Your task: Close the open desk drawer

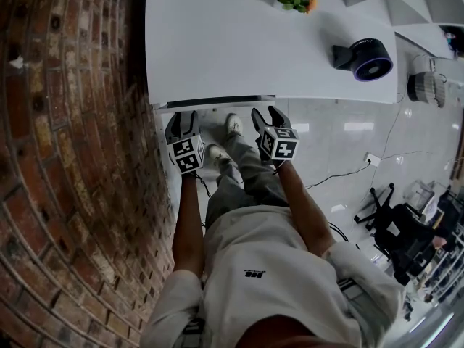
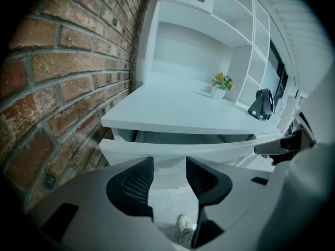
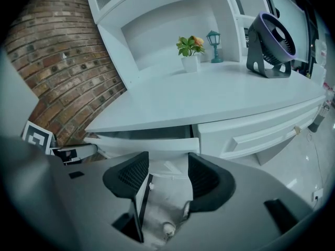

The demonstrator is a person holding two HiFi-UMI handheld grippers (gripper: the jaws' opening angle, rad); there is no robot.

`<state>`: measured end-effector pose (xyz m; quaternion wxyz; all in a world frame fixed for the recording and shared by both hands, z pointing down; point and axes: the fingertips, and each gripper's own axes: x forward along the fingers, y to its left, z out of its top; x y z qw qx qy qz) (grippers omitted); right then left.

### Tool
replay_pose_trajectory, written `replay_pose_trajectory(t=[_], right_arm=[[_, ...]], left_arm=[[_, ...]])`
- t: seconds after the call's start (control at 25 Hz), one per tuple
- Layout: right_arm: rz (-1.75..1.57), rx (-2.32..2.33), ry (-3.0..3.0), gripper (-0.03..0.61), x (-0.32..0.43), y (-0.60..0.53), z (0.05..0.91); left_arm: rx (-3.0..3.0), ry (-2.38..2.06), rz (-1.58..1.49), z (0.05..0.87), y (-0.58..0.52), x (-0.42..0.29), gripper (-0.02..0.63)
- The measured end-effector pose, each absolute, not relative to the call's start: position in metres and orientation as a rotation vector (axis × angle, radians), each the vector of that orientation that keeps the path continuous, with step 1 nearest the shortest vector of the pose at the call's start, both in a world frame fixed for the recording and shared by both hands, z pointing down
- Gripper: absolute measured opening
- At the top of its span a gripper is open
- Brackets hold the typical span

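the desk drawer [image 2: 178, 149] is being seen pulled a little way out from under the white desk [image 2: 172, 111], at the end beside the brick wall [image 2: 57, 88], with a dark gap showing above its front. the closing is therefore being judged as not yet done, with the whole push inward left to do. the left hand-held gripper [image 2: 169, 166] is being held with its jaws apart and nothing between them, just in front of the drawer front. the right hand-held gripper [image 3: 168, 161] is likewise being held spread and empty, aimed at the same front. whether either one is touching the drawer is not being made clear in any view. the inside of the drawer is being hidden by the desk top, and any handle on it is being covered by the jaws. in the head view the drawer is being shown only as a thin strip at the desk edge.
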<state>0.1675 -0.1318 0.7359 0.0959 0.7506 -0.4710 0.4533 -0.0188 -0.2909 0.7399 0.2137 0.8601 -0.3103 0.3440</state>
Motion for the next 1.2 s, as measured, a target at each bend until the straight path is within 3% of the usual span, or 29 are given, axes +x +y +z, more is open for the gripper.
replay_pose_trajectory(t=[1.2], right_arm=[[1.253,2.238,-1.394,0.238,0.182,-0.15,0.736]], left_arm=[[2.412,-0.829,0.938,0.738,-0.309,-0.003,0.213]])
